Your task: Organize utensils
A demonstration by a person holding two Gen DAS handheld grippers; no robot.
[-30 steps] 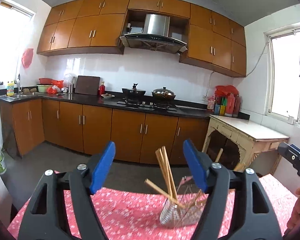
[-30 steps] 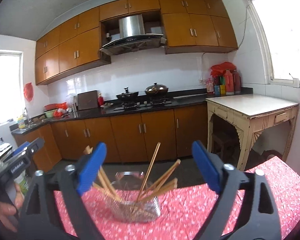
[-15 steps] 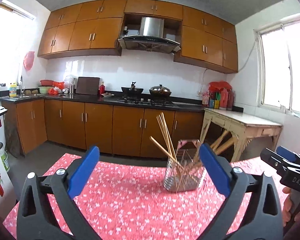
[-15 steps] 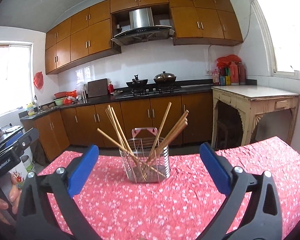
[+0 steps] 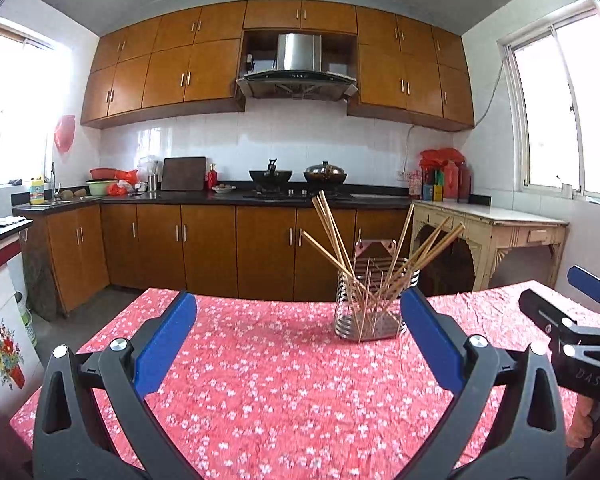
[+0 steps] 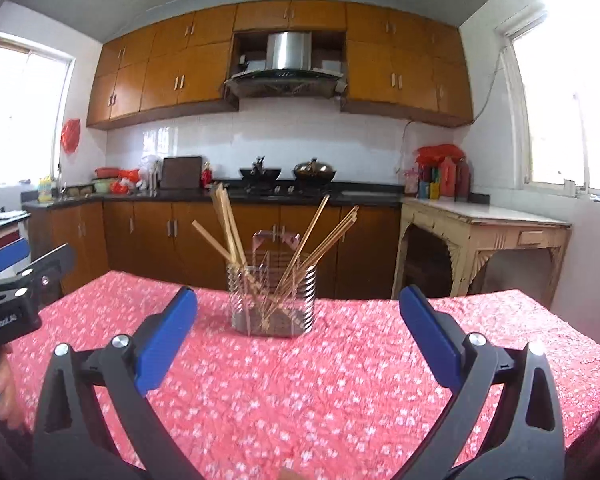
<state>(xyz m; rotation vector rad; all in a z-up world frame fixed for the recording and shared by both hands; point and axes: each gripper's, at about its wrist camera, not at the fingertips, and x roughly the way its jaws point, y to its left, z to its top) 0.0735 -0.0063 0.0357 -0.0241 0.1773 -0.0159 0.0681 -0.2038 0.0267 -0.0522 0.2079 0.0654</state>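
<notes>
A metal wire utensil holder [image 5: 370,306] [image 6: 272,300] stands on the table with the red flowered cloth [image 5: 284,392] [image 6: 340,380], near its far edge. Several wooden chopsticks [image 5: 332,236] [image 6: 226,224] lean out of it in different directions. My left gripper [image 5: 300,328] is open, well short of the holder, which sits just inside its right finger. My right gripper [image 6: 298,324] is open too, with the holder ahead, left of centre. Nothing is between either pair of fingers. Each gripper shows at the side of the other's view [image 5: 572,320] [image 6: 16,280].
Behind the table runs a kitchen counter with brown cabinets [image 5: 204,248], a stove with two pots [image 5: 296,178] and a range hood. A pale side table [image 5: 492,224] with bottles stands at the right under a window. A person's fingers [image 6: 4,376] hold the left gripper.
Both grippers have come down and drawn back from the holder, which now appears higher and farther off. The jaws of both stand wider than a second ago.
</notes>
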